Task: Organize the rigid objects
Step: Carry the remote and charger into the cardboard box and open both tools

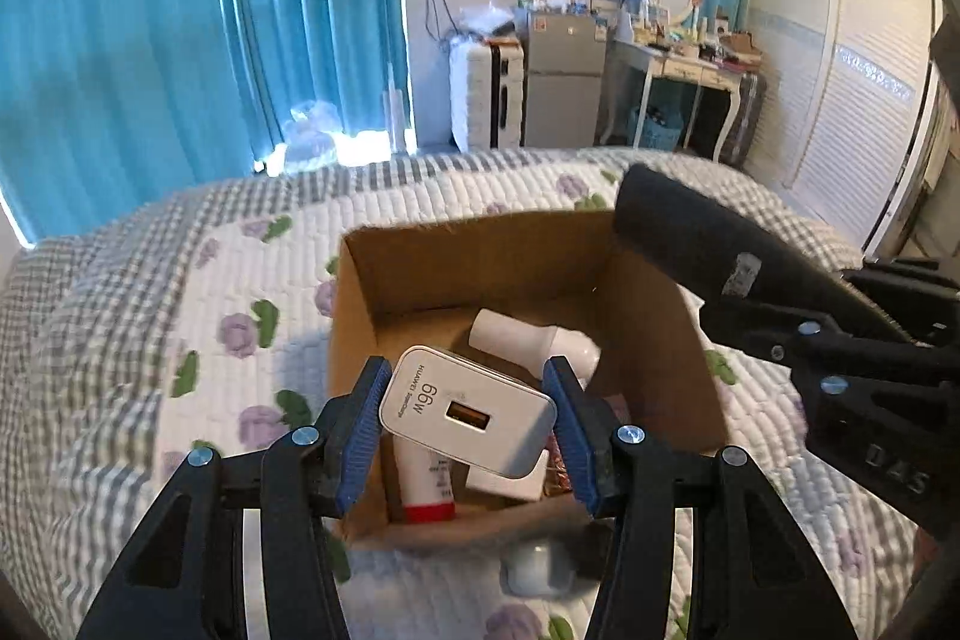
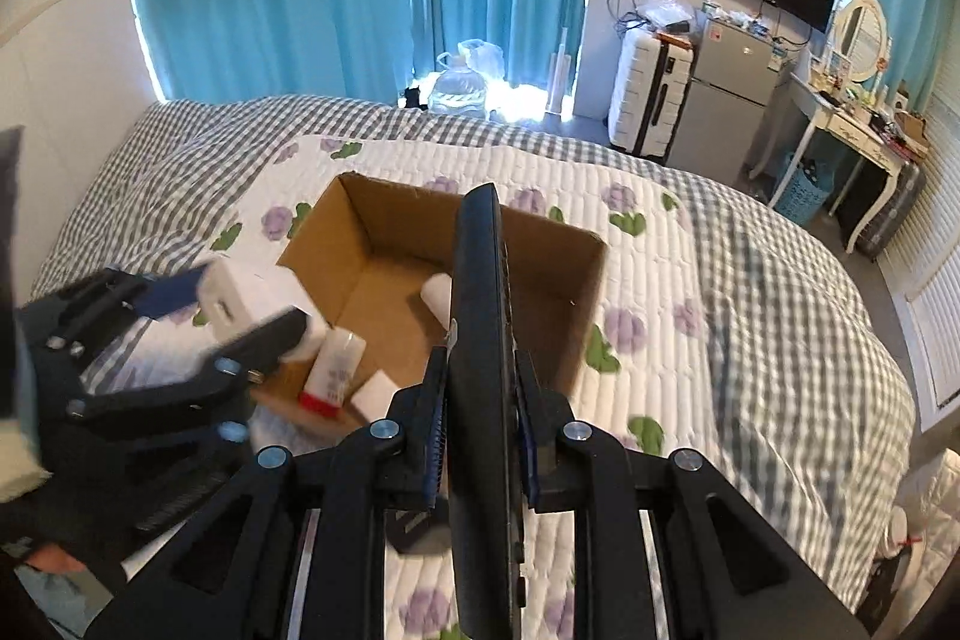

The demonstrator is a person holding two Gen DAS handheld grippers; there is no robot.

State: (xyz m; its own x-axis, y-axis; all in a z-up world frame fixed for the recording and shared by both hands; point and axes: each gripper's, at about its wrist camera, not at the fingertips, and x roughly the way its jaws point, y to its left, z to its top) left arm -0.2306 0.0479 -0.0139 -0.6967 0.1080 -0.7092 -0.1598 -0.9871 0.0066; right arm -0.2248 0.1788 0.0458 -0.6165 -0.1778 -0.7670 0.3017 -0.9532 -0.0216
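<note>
An open cardboard box (image 1: 444, 268) sits on the bed; it also shows in the right wrist view (image 2: 384, 220). My left gripper (image 1: 468, 427) is shut on a white 66W charger (image 1: 468, 415) held over the box's near side; the charger shows at left in the right wrist view (image 2: 252, 298). My right gripper (image 2: 483, 436) is shut on a long black remote (image 2: 480, 340) held edge-up over the box's near right; the remote also shows in the left wrist view (image 1: 708, 244). Inside the box lie a white tube with a red cap (image 2: 333, 370), a white bottle (image 1: 534, 340) and a small white block (image 2: 375, 391).
The bed has a white floral quilt (image 2: 720, 316) over a grey checked cover. A small pale blue object (image 1: 537, 568) lies on the quilt just before the box. Blue curtains, a suitcase (image 2: 648, 100), a fridge and a dressing table stand beyond the bed.
</note>
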